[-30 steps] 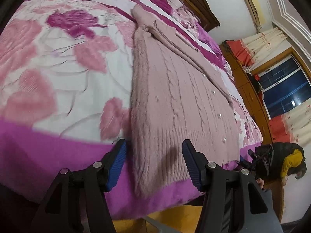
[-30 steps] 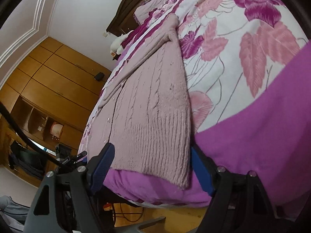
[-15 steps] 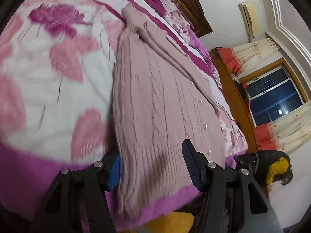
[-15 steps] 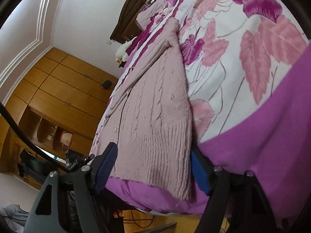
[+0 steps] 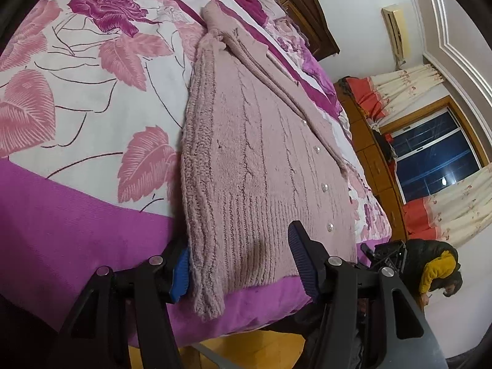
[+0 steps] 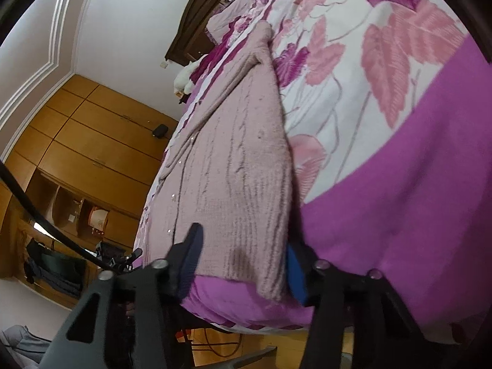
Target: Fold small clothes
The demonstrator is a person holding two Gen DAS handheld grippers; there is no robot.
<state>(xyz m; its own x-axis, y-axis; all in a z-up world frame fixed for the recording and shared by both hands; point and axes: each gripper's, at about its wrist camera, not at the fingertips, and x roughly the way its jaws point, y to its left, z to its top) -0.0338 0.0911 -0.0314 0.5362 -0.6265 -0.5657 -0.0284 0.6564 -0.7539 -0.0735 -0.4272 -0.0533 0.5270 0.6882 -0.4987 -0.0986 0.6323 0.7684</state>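
**Cardigan at bed's foot edge, both tongs astride its hem**

The bedspread [image 5: 77,92], floral with a magenta border, carried the pink cardigan [image 5: 261,153], hem at the near edge. Only the left view showed window [image 5: 436,153] and curtains [image 5: 415,92]; only the right, the wooden wardrobe [image 6: 92,147]. The left gripper [image 5: 240,264] stood open astride a hem corner. The right gripper [image 6: 243,261] was closing over the other, pads not yet pressing.

A bed [image 5: 77,215] with a pink floral cover and magenta border fills most of both views. Its dark wooden headboard [image 5: 307,15] sits top centre. At right in the left view hang cream-and-red curtains [image 5: 409,89] beside a dark window [image 5: 436,156]. A wooden wardrobe [image 6: 92,141] fills the right view's left side.
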